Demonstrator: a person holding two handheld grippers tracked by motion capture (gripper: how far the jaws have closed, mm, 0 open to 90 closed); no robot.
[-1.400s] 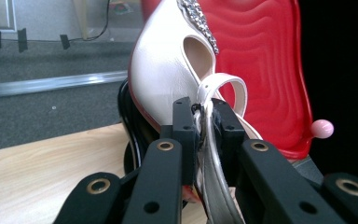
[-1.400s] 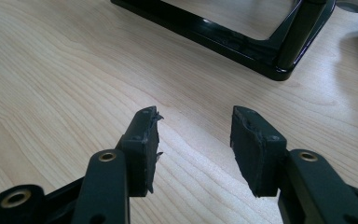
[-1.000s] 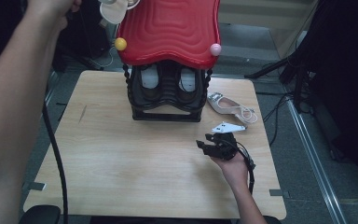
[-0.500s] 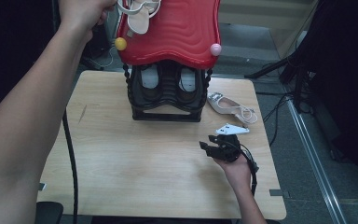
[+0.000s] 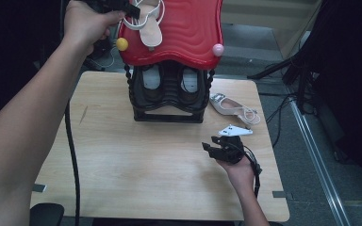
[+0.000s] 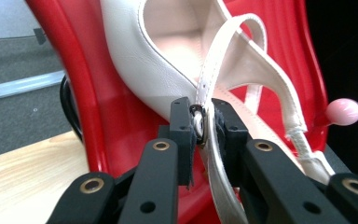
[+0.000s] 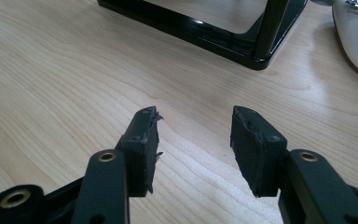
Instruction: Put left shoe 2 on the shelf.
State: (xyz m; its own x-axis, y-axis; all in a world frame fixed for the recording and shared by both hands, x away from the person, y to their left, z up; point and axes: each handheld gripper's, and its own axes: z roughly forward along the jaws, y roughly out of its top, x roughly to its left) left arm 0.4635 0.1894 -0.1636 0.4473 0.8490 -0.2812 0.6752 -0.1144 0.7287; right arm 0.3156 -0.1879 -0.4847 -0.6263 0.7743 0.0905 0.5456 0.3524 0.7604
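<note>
Now white sandal lengthwise on red top, toe toward camera.

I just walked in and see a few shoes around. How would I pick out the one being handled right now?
Find the red wavy top of the black shoe rack at the table's far edge. On it lies a white sandal, with the left gripper pinching its strap at the buckle. The other white sandal lies on the table right of the rack, untouched.
</note>
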